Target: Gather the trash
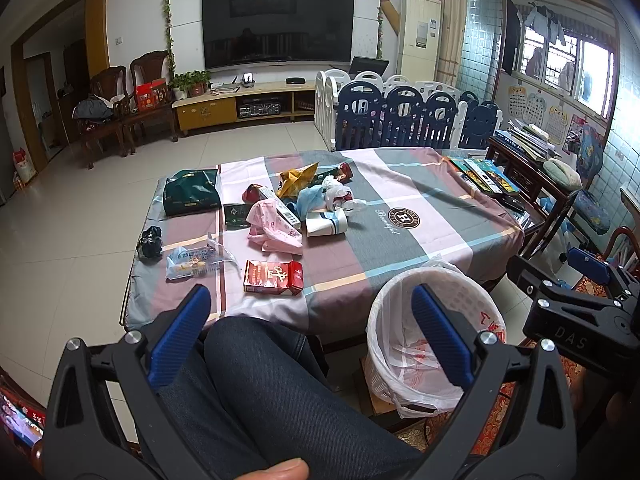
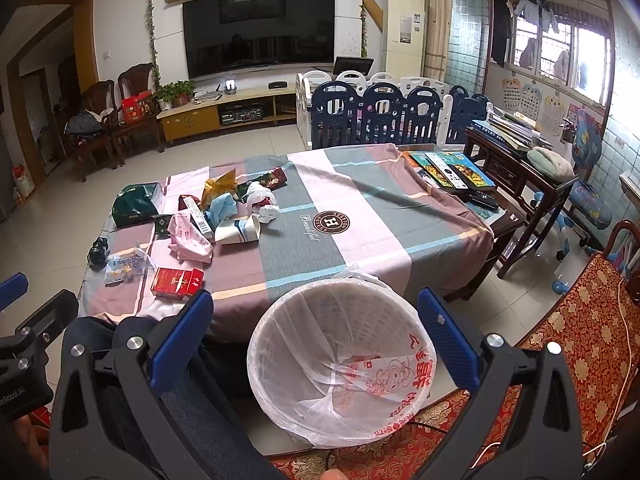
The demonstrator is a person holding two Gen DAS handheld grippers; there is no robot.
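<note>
Trash lies scattered on the left half of a table with a checked cloth: a red carton nearest me, a pink wrapper, a paper cup, a clear plastic bag and a dark green bag. A white bin with a printed liner stands on the floor before the table. My left gripper is open above a denim-clad knee. My right gripper is open above the bin.
Books lie at the table's far right corner. A dark wooden side table stands right of it, a blue and white playpen fence behind. A red patterned cushion is at my right.
</note>
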